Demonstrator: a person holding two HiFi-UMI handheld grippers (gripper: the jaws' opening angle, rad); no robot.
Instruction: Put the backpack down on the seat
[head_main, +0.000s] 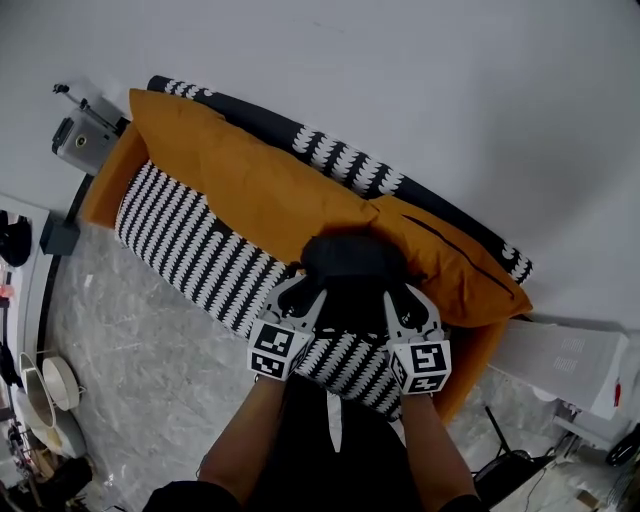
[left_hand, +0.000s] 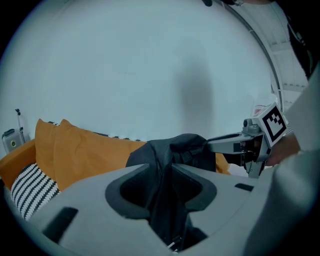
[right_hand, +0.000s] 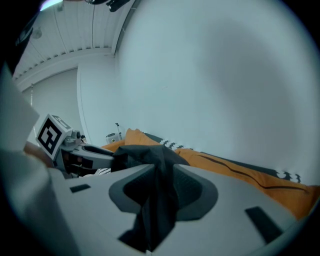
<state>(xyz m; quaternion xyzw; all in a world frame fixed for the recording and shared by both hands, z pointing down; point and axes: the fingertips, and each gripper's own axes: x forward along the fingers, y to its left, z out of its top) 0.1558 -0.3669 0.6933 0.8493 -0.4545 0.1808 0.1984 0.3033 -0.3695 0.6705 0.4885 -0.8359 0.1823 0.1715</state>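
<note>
A black backpack (head_main: 350, 262) sits on the black-and-white striped seat (head_main: 180, 240) of a sofa, leaning against the orange back cushions (head_main: 250, 180). My left gripper (head_main: 305, 290) is at the backpack's left side. Its jaws stand open, and a fold of black backpack fabric (left_hand: 167, 200) hangs between them. My right gripper (head_main: 400, 298) is at the backpack's right side, shut on another fold of the black fabric (right_hand: 157, 200). Each gripper view shows the other gripper across the bag: the right gripper (left_hand: 248, 146) and the left gripper (right_hand: 75, 152).
A grey device (head_main: 85, 140) stands at the sofa's left end, and a white unit (head_main: 570, 365) at its right end with cables on the floor beside it. Round white items (head_main: 45, 395) and dark clutter lie on the marble floor at the left. A plain wall rises behind the sofa.
</note>
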